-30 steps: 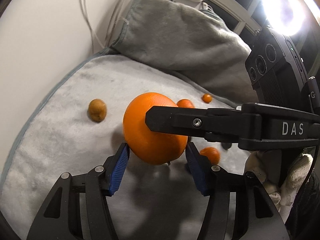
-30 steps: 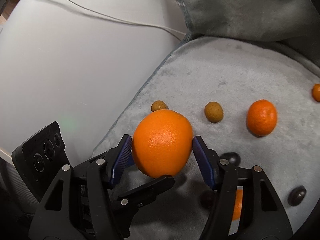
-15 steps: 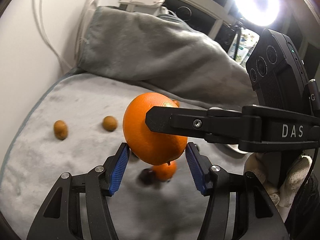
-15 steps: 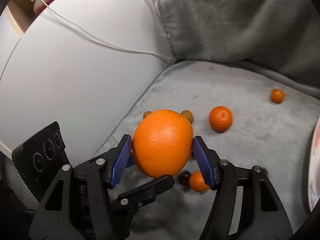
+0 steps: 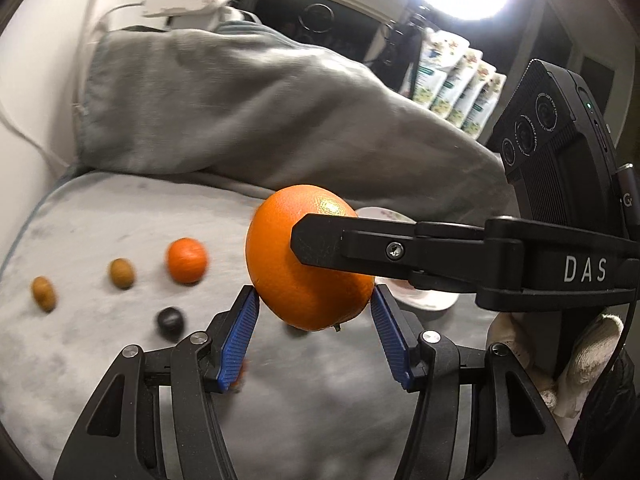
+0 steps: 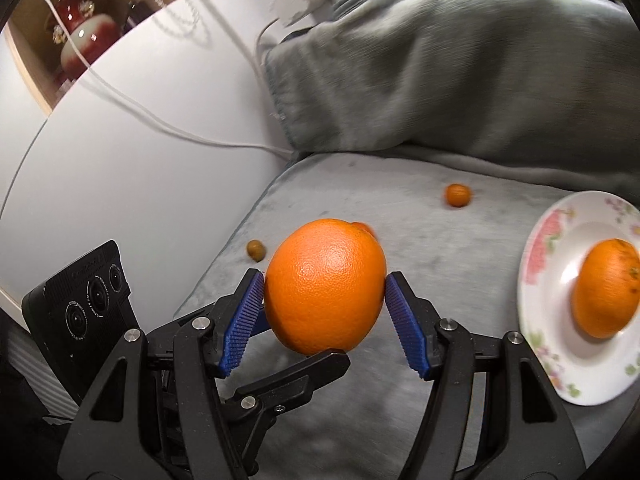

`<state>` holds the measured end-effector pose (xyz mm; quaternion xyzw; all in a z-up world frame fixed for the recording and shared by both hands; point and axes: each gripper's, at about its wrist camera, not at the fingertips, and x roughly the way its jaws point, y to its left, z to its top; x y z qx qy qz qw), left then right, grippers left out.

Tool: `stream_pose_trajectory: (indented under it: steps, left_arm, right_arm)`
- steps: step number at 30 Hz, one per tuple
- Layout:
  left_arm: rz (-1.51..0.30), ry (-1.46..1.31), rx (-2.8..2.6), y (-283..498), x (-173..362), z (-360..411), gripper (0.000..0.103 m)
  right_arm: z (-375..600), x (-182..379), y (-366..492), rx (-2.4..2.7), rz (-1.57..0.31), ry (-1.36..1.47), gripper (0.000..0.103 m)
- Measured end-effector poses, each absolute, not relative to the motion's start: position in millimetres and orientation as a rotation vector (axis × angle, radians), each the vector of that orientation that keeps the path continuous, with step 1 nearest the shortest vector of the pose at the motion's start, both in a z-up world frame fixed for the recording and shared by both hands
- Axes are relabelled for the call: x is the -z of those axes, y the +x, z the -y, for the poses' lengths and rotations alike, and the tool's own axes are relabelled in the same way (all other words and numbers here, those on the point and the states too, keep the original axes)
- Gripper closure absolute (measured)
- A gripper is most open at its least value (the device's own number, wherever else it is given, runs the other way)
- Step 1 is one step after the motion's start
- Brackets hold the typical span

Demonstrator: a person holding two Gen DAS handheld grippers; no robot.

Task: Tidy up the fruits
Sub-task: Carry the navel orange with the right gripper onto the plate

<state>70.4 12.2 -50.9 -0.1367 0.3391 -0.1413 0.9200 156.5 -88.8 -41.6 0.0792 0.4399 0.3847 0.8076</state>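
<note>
Two big oranges are showing: one (image 6: 325,286) above the grey blanket (image 6: 400,208), one (image 6: 604,288) on the plate (image 6: 548,248). On the blanket two brown kiwis (image 5: 43,293) (image 5: 121,273), one mandarin (image 5: 187,260), one dark plum (image 5: 170,322) are lying.

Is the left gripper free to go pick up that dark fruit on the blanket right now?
Probably not: the left gripper and right gripper both clamp the big orange, so its jaws are occupied, though the dark fruit lies unobstructed.

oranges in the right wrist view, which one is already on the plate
The orange at the right edge lies on the flowered plate. The other big orange is up off the blanket, clamped in the right hand-held gripper.
</note>
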Motion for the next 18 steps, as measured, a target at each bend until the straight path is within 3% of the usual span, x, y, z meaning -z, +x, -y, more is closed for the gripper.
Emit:
stream_pose_trajectory:
  steps: [18]
  left_arm:
    - [-0.728,-0.234,0.391,113.5,55.4,57.2,0.045]
  right_arm:
    - [169.9,44.8,179.9,-0.705,-0.919,0.264,0.037]
